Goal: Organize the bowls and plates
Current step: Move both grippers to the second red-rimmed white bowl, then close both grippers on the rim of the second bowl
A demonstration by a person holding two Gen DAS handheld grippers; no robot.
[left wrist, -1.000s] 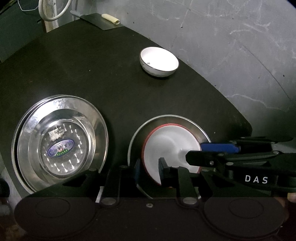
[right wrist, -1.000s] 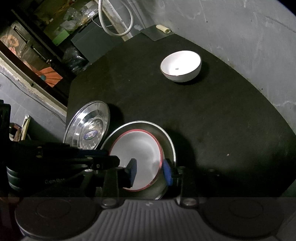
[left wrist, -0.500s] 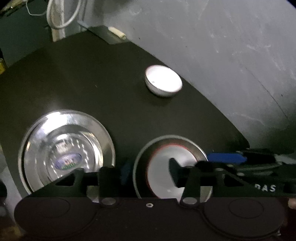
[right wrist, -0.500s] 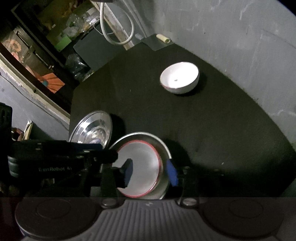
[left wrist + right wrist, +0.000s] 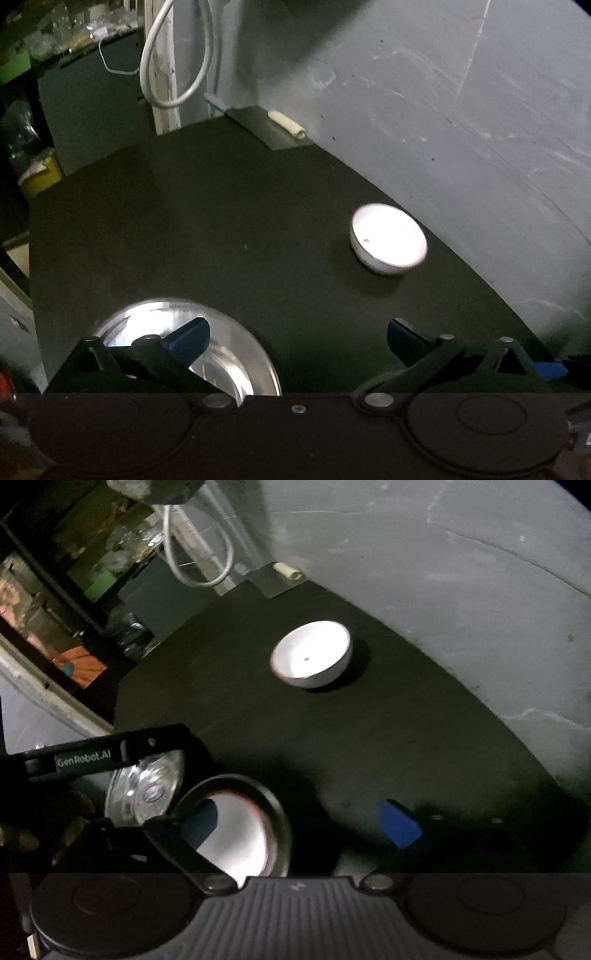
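Note:
A white bowl (image 5: 388,240) (image 5: 312,657) stands upright by itself toward the back of the black table (image 5: 221,221). A red-rimmed white plate (image 5: 236,838) lies in a steel plate (image 5: 279,830) near the front. Beside it on the left is a steel plate stack (image 5: 147,790) (image 5: 229,343) with a sticker. My left gripper (image 5: 297,341) has its jaws opening wide over bare table, with nothing between them. My right gripper (image 5: 299,823) is also opening. Its left finger hangs over the red-rimmed plate and no pad presses on it.
A grey wall runs along the table's back and right edge. A metal sheet (image 5: 266,125) with a pale roll lies in the far corner, below a looped white cable (image 5: 177,74). Cluttered shelves stand off to the left. One black finger (image 5: 92,755) of the left gripper crosses the right wrist view.
Both grippers went from nearly shut on the red-rimmed plate's rim to wide open, letting it go in the steel plate. Both views drew back and tilted up toward the bowl.

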